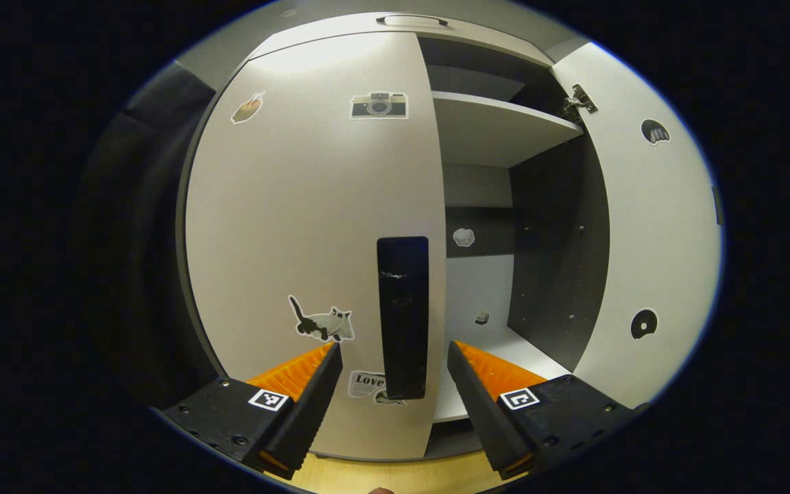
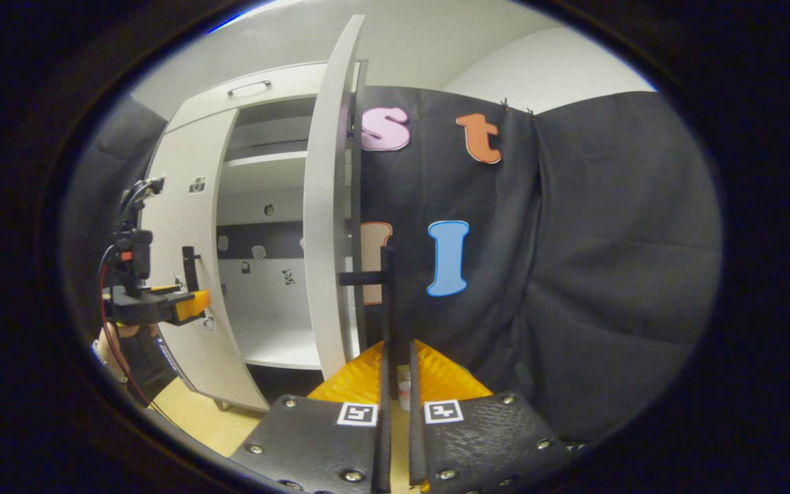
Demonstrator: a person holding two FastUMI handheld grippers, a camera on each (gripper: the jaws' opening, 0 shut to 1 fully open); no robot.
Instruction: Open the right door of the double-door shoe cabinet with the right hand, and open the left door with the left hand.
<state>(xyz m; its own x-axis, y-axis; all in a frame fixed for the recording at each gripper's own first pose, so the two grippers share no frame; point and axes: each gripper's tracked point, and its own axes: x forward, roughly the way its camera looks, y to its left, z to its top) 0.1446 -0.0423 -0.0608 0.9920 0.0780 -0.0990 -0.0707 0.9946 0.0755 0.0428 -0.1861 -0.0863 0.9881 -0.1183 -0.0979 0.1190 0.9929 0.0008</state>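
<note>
My left gripper [image 1: 395, 391] carries square black-white markers on screwed black blocks; my right gripper [image 2: 395, 405] matches. At nine o'clock, red cable [image 2: 108, 329] loops.

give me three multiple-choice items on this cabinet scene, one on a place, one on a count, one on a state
1. Where does the left door's handle stand relative to the left claw?
A. in line between its spread fingers
B. far off to its left
C. behind the right door

2. How many stickers show on the left door front in the left gripper view?
A. one
B. four
C. seven

3. In what state is the right door?
A. fully shut
C. lifted off its hinges
B. swung open

Answers:
1. A: the dark handle rises in the gap between the two fingers.
2. B: a hand-like one, a camera, a cat and a lettered one low down.
3. B: shelves inside show, and the right claw is closed on that door's handle.
</note>
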